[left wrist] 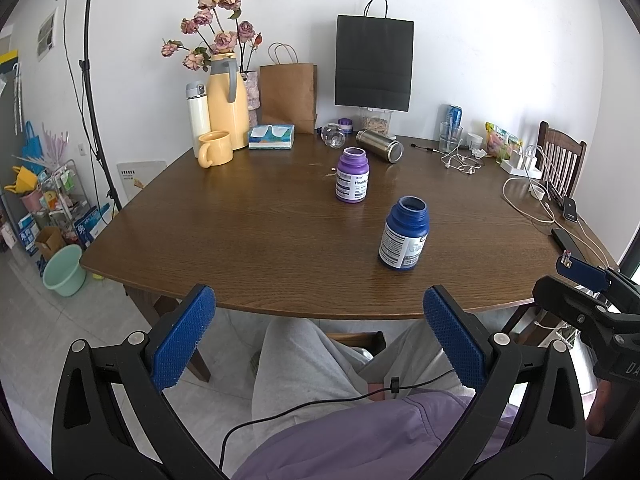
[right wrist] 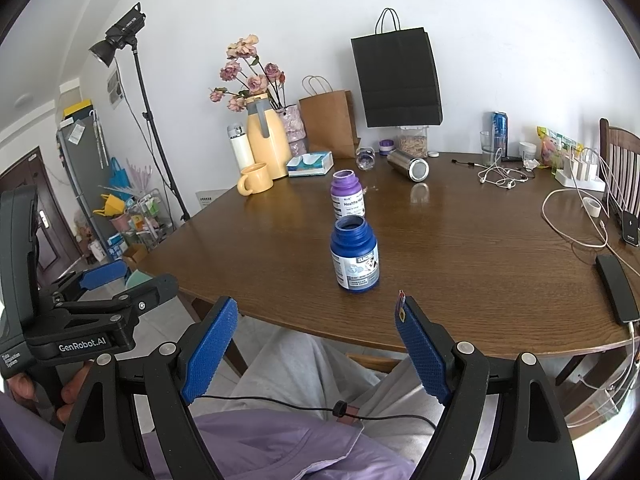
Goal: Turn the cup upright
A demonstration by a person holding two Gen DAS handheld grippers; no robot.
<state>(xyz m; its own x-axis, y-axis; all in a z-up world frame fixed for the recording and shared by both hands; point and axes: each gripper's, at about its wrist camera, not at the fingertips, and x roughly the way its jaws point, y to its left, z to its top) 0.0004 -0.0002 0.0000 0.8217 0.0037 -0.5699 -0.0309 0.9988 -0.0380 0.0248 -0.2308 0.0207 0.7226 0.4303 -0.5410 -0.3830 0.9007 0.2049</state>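
A steel cup (left wrist: 379,145) lies on its side at the back of the wooden table (left wrist: 240,240), its mouth toward me; it also shows in the right wrist view (right wrist: 409,164). A yellow mug (left wrist: 215,148) (right wrist: 256,178) stands mouth-down at the back left. My left gripper (left wrist: 320,300) is open and empty, held off the table's near edge above my lap. My right gripper (right wrist: 318,312) is open and empty at the near edge, close to the blue bottle (right wrist: 355,254).
An open blue bottle (left wrist: 404,234) and an open purple bottle (left wrist: 352,175) (right wrist: 347,194) stand mid-table. A yellow thermos (left wrist: 224,100), white flask, tissue box, paper bags and a glass jar line the back. Cables, a phone (right wrist: 616,288) and chargers lie right.
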